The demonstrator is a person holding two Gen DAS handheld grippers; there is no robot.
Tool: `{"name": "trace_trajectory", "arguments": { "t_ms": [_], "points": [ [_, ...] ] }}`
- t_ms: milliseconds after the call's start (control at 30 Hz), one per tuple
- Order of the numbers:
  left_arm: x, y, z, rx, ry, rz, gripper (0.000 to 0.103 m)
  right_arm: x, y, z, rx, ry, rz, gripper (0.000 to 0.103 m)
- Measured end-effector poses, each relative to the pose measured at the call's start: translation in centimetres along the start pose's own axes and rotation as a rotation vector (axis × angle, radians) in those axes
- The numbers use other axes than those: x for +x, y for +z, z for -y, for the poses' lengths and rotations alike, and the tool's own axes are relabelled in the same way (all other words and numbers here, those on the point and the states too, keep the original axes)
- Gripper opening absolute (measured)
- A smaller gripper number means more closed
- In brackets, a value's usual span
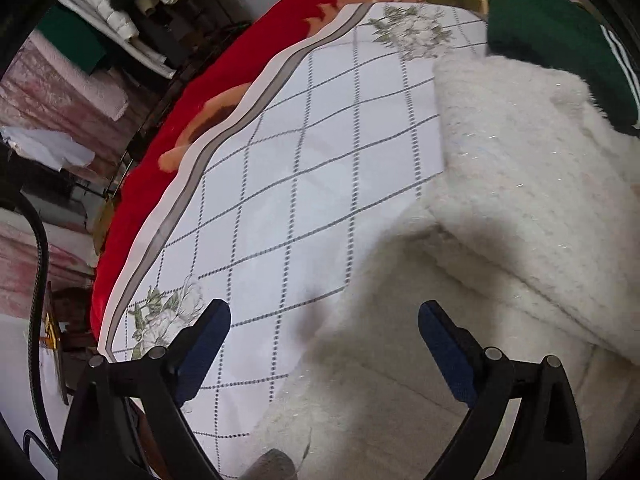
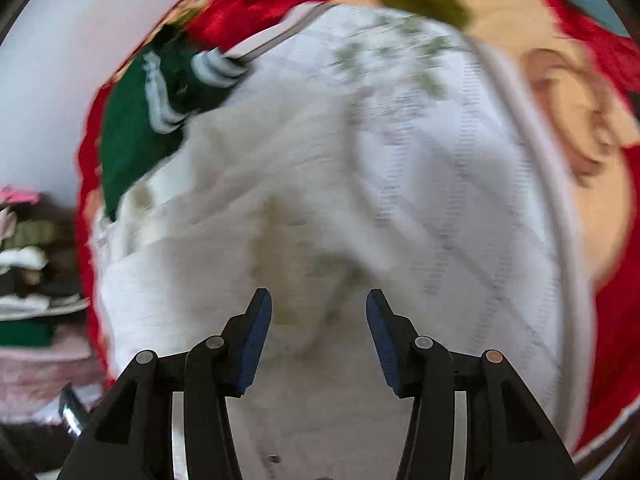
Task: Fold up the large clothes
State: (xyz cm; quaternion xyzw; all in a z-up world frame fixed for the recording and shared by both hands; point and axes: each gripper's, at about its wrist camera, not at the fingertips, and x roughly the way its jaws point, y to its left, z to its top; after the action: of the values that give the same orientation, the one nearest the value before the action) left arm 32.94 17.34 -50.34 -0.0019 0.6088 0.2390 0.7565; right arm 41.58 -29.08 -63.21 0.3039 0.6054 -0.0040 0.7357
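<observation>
A fluffy white sweater (image 1: 500, 200) lies folded on a white checked sheet (image 1: 300, 160), with a doubled band running across its upper part. A dark green garment with white stripes (image 1: 552, 40) rests against its far edge. My left gripper (image 1: 324, 320) hovers over the sweater's near left corner, jaws wide open and holding nothing. The right wrist view is smeared by motion. There the white sweater (image 2: 240, 220) fills the middle, and the green garment (image 2: 132, 132) sits at upper left. My right gripper (image 2: 319, 308) stands half open above the sweater with no cloth between its pads.
A red flowered blanket (image 1: 240, 60) lies under the checked sheet and rims it (image 2: 600, 320). Stacked clothes on shelves (image 1: 120, 12) and pink fabric (image 1: 52, 80) stand beyond the bed's left edge. A black cable (image 1: 40, 260) hangs there.
</observation>
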Motion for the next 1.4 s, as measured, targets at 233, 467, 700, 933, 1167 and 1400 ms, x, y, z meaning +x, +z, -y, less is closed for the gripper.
{"name": "trace_trajectory", "arguments": {
  "t_ms": [233, 467, 700, 933, 1167, 1400],
  "points": [
    [-1.6, 2.2, 3.7, 0.043, -0.037, 0.074, 0.097, 6.9, 1.8, -4.4, -0.055, 0.036, -0.113, 0.008],
    [-4.0, 4.7, 4.8, 0.040, -0.072, 0.149, 0.097, 1.3, 2.2, -8.3, -0.185, 0.026, 0.081, 0.008],
    [-4.7, 7.2, 5.4, 0.021, -0.091, 0.190, 0.097, -4.1, 4.5, -9.2, -0.234, 0.067, 0.265, 0.008],
    [2.1, 7.7, 8.6, 0.131, 0.036, 0.129, 0.097, 4.2, 6.6, -4.2, -0.158, -0.171, -0.006, 0.021],
    [-1.3, 7.5, 7.4, 0.109, -0.027, 0.167, 0.097, -2.2, 3.3, -5.6, -0.211, -0.194, 0.284, 0.039],
    [-2.1, 7.7, 9.8, 0.123, -0.057, 0.156, 0.097, 0.9, 2.8, -9.4, -0.276, -0.098, 0.118, 0.034]
  ]
}}
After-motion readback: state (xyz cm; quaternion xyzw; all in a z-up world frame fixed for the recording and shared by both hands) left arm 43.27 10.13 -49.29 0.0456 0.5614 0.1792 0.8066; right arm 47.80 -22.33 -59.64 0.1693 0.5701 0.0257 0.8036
